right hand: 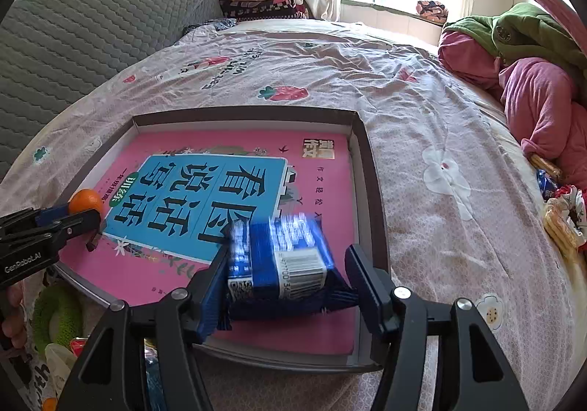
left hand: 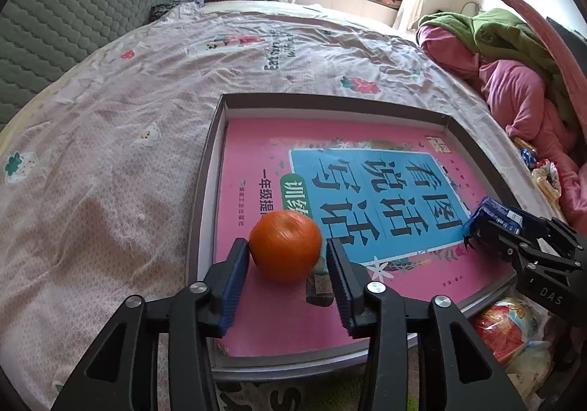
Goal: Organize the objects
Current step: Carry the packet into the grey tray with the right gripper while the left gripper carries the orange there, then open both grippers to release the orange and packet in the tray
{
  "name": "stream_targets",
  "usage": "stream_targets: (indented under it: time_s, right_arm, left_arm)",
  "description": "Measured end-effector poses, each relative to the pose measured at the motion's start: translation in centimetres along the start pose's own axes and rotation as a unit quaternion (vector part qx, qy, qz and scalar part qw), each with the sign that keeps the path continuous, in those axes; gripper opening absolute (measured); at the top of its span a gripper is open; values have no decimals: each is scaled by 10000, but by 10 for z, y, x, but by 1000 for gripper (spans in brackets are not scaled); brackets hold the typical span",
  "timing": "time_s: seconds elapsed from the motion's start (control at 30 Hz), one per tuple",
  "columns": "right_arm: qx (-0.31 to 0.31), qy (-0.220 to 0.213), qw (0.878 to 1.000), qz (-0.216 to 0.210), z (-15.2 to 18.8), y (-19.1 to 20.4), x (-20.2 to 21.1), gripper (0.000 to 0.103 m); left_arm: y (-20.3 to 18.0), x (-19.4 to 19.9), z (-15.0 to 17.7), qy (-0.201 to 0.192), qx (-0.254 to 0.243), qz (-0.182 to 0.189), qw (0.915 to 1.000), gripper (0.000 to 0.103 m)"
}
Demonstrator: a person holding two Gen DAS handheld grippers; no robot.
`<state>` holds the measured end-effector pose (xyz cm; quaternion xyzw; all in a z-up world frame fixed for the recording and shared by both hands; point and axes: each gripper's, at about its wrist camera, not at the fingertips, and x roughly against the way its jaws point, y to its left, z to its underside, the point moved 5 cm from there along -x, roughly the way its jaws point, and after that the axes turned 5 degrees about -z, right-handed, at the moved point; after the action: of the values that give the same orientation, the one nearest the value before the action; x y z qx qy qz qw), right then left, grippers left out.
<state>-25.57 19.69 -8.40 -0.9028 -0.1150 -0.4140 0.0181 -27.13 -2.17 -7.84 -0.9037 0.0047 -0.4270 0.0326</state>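
Note:
A shallow grey box lies on the bed with a pink and blue book flat inside it. An orange rests on the book between the fingers of my left gripper; the jaws stand open with a gap at the right finger. My right gripper is open around a blue snack packet that is motion-blurred over the book's near right corner; the right finger is clear of it. The box, the orange and the left gripper also show in the right wrist view.
The bed has a pink patterned sheet. A grey quilted headboard is at the left. Pink and green clothes pile at the right, with wrapped snacks beside them. Bagged items lie near the box's front.

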Motion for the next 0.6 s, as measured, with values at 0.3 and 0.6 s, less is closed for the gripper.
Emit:
stream_targets:
  time_s: [0.3, 0.6]
  right_arm:
    - [17, 60, 10000, -7, 1, -1, 1, 62]
    - [75, -33, 9999, 137, 0, -3, 15, 63]
  left_arm:
    - [1, 4, 0, -1, -21, -4, 10000, 54]
    - [6, 17, -1, -65, 103, 101, 9999, 60]
